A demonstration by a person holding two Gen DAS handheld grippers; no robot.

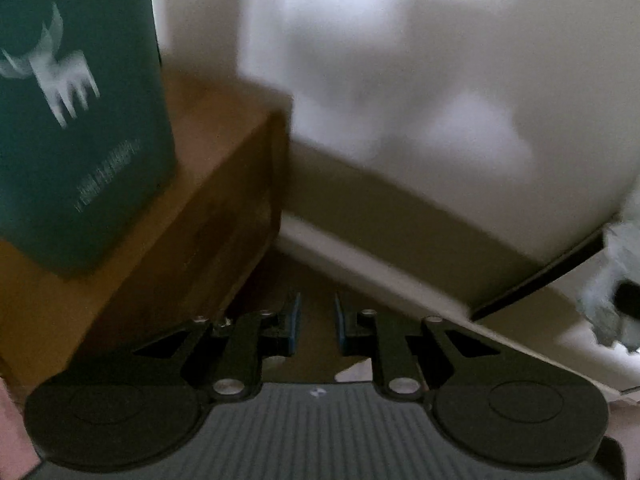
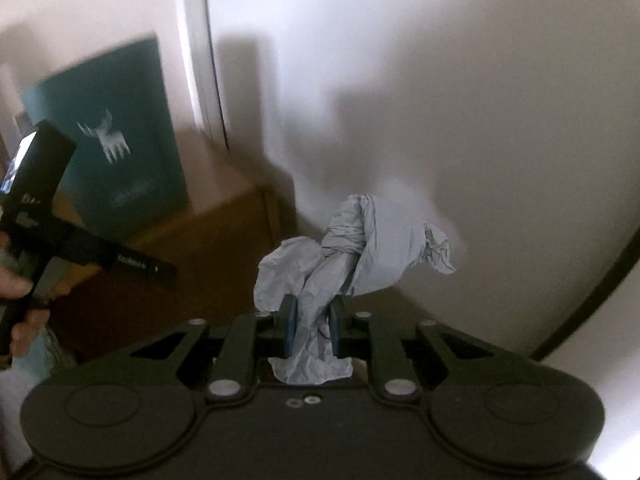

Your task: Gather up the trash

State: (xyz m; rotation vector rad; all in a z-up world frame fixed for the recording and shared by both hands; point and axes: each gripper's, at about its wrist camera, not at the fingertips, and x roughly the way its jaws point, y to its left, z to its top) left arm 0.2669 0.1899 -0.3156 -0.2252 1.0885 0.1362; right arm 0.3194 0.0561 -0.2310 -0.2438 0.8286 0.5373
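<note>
- Right tongs (image 2: 312, 326): clamped on the tissue (image 2: 352, 248), pads pressing its lower folds
- Tissue: a crumpled pale wad, long axis running up and forward out of the jaws, its bulk fanning to the right beyond the tips; clear of any surface, white wall behind
- Left tongs (image 1: 316, 326): nearly together, nothing between the pads, a narrow gap showing
- Left tongs in the right view: far left, held by a hand (image 2: 16, 284), well apart from the tissue
- Box (image 1: 168, 216): brown, left of both tongs, a teal bag (image 1: 76, 120) standing on it
- Key relation: the tissue sits in the right tongs, so the right hand carries it; no bin is in view, so which way the drop lies cannot be told
</note>
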